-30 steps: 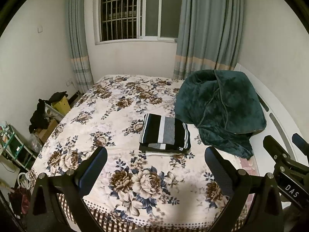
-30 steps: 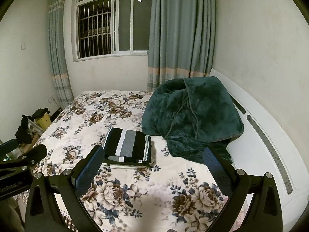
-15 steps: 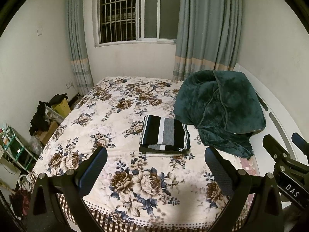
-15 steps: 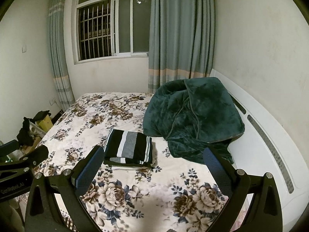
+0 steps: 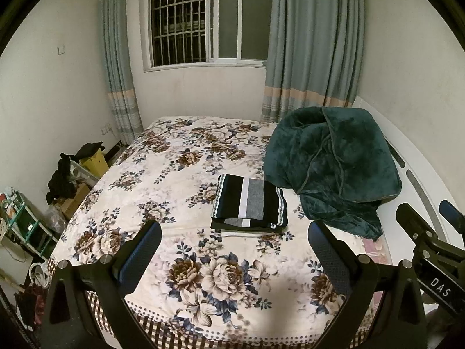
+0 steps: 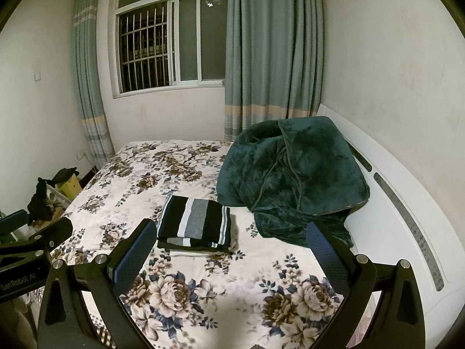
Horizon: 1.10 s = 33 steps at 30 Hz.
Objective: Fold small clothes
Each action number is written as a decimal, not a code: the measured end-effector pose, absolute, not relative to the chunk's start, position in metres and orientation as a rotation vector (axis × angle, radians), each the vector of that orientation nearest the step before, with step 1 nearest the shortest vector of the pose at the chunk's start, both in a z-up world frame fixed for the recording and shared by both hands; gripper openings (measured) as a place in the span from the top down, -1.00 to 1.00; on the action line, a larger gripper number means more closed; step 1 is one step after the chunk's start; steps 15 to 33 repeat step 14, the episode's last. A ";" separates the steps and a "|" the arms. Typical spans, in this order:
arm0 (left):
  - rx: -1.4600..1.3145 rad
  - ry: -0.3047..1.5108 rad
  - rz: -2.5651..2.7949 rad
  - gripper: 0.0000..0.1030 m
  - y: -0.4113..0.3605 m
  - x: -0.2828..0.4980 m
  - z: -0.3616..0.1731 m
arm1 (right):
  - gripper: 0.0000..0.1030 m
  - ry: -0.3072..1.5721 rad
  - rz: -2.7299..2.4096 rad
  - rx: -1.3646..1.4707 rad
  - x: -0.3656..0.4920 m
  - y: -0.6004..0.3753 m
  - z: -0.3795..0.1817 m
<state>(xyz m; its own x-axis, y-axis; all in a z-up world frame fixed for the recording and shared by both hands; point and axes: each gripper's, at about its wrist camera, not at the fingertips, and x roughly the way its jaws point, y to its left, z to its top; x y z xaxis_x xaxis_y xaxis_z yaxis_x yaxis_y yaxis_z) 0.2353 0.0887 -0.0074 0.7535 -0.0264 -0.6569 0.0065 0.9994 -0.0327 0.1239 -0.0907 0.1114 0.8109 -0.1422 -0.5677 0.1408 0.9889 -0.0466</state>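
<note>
A folded garment with black, white and grey stripes [image 5: 249, 202] [image 6: 196, 222] lies flat on the bed, on top of other folded pieces, a white one lowest. My left gripper [image 5: 234, 247] hangs open above the near part of the bed, short of the stack, with nothing between its fingers. My right gripper [image 6: 229, 245] is open too, held back from the stack at about the same height. The right gripper's body shows at the left wrist view's right edge, and the left gripper's body at the right wrist view's left edge.
The bed has a floral cover [image 5: 174, 180] [image 6: 139, 186]. A dark green plush blanket [image 5: 334, 163] [image 6: 293, 174] is heaped at the right against the white headboard [image 6: 407, 218]. Boxes and dark clothes [image 5: 66, 174] crowd the floor on the left. Window and curtains stand behind.
Both views have drifted slightly upward and back, so the bed and stack sit a little lower in frame. The stack has not moved and both grippers stay open.
</note>
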 end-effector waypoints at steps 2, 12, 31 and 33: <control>-0.029 0.717 -0.018 -1.00 0.089 0.235 -0.008 | -1.00 0.606 -0.153 0.001 0.123 -0.090 0.111; -0.029 0.708 -0.011 -1.00 0.090 0.234 -0.007 | -1.00 0.605 -0.162 0.006 0.120 -0.089 0.109; -0.033 0.704 -0.007 -1.00 0.094 0.236 -0.003 | -1.00 0.603 -0.162 0.005 0.122 -0.087 0.110; -0.033 0.704 -0.007 -1.00 0.094 0.236 -0.003 | -1.00 0.603 -0.162 0.005 0.122 -0.087 0.110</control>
